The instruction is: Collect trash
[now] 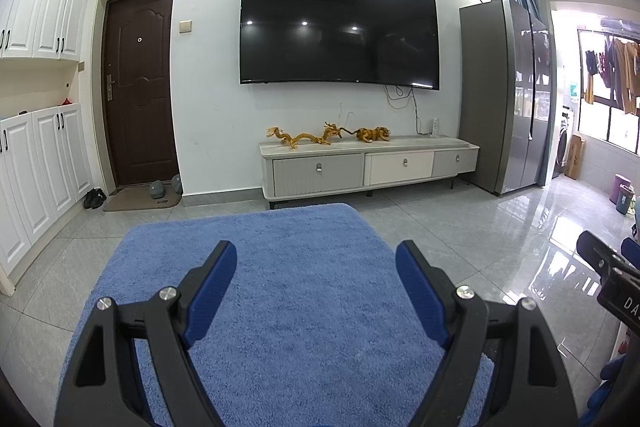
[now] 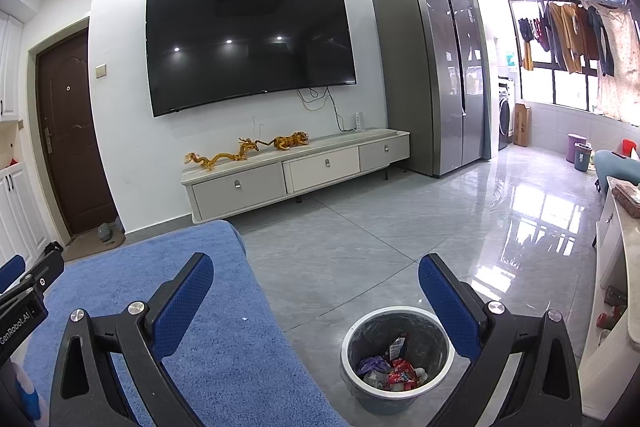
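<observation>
Right wrist alone shows the trash bin (image 2: 396, 359); both grippers' fingers apart, empty.

**What the views cut off or blur**

The right gripper (image 1: 608, 267) shows only as a sliver at the left wrist view's right edge, its fingers cut off. In the right wrist view, the bin (image 2: 398, 359) has its right rim hidden behind a blue finger (image 2: 448, 303). The wrappers (image 2: 400, 373) inside are too small to read, possibly snack packets.
</observation>
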A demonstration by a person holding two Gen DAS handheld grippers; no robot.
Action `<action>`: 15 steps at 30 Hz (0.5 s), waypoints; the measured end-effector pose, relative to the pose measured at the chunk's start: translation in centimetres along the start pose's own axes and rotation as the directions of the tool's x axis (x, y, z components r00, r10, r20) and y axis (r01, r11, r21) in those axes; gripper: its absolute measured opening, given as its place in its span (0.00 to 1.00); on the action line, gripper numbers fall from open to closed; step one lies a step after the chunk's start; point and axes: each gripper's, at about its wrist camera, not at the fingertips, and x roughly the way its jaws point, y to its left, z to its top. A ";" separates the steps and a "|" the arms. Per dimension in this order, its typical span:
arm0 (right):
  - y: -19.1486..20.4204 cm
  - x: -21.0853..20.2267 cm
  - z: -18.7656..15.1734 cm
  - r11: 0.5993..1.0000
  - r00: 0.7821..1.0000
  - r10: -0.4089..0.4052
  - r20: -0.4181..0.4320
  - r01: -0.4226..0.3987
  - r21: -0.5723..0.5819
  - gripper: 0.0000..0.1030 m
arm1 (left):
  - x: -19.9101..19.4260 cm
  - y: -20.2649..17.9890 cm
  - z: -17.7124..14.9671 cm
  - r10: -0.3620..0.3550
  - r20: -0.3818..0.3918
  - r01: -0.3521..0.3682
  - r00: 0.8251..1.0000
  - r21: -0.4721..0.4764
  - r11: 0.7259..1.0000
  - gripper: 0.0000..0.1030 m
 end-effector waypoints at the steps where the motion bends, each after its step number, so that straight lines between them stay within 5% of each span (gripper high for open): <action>1: 0.0 0.0 0.0 1.000 1.000 -0.001 0.000 0.001 0.000 1.00 | 0.0 -0.1 -0.1 0.000 -0.001 0.000 1.000 0.001 1.000 0.79; 15: -0.2 0.0 -0.3 1.000 1.000 -0.002 -0.006 0.002 0.001 1.00 | 0.3 -0.2 0.0 -0.007 -0.007 0.007 1.000 0.018 1.000 0.79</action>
